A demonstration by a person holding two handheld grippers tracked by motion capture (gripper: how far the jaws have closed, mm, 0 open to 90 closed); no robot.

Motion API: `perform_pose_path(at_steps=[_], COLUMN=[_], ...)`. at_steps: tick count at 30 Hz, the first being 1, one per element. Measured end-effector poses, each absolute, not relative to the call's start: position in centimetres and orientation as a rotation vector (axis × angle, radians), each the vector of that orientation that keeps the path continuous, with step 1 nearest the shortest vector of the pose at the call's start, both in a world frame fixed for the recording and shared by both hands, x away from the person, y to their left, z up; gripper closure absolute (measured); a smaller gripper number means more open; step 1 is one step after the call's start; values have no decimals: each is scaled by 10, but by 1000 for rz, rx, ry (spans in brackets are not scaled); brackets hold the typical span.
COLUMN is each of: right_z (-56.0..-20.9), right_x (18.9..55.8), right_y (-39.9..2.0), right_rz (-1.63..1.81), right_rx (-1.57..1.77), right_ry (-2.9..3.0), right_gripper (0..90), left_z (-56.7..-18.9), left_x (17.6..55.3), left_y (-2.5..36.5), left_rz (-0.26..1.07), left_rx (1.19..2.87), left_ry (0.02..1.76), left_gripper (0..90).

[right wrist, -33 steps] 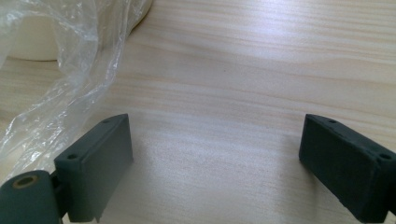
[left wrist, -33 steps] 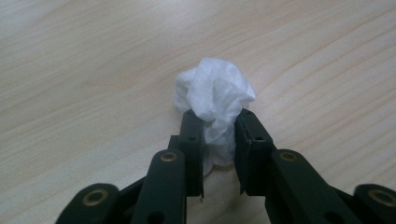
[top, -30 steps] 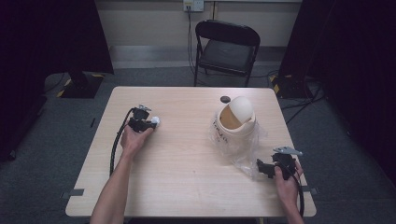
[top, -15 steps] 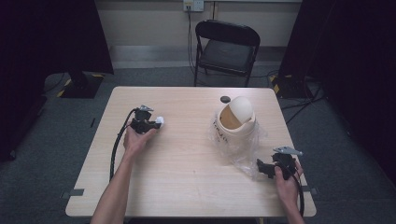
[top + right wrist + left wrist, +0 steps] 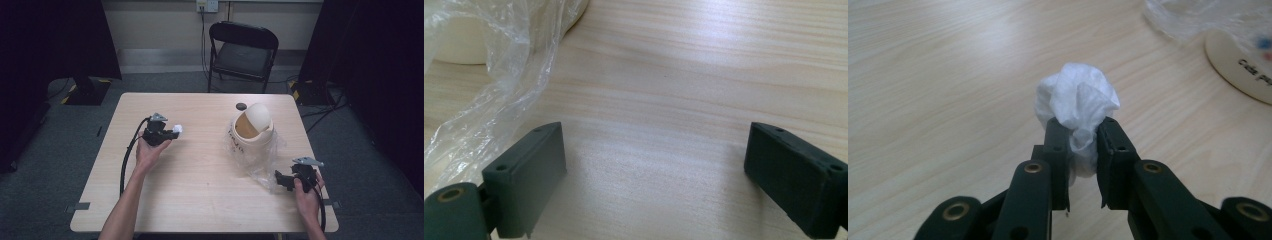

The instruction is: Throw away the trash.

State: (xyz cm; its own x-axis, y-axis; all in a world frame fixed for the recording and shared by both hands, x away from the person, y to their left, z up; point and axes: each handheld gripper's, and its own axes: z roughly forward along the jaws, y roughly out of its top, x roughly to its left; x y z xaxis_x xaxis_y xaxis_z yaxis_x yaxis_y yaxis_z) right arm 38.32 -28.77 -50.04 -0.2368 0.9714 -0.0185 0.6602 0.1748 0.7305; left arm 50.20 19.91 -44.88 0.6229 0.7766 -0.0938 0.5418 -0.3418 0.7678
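While its two black jaws pinch a crumpled white tissue wad (image 5: 1075, 102) between them, the left gripper (image 5: 173, 133) sits over the left half of the table (image 5: 200, 210), nearer the far edge than the near one, held in the person's left hand (image 5: 148, 151). In the left gripper view the wad bulges out past the jaw tips, above the wood. A black cable (image 5: 126, 160) trails from this gripper back toward the near left corner.

Over by the near right corner, the right gripper (image 5: 280, 180) is held in the right hand (image 5: 307, 195) with its jaws spread wide apart and nothing between them; the right gripper view shows bare wood in the gap. Just beside one jaw lies a clear plastic bag (image 5: 494, 85), crumpled on the table. The bag wraps around the base of a cream bin with a swing lid (image 5: 252, 127), standing on the right half of the table. A small dark round object (image 5: 241, 106) lies near the far edge, behind the bin. Beyond the table stands a black folding chair (image 5: 242, 50).
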Motion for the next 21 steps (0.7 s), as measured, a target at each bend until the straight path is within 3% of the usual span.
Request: perform_pose_path(at_steps=[21], right_z=[-500], right_x=[383], right_y=[-288], right_rz=[837], right_rx=[1532], right_ry=[1968], right_gripper=[86], left_z=[-419], left_x=[475], left_y=[163], left_rz=[302], left_rx=[1999], left_ry=[839], left_gripper=[774])
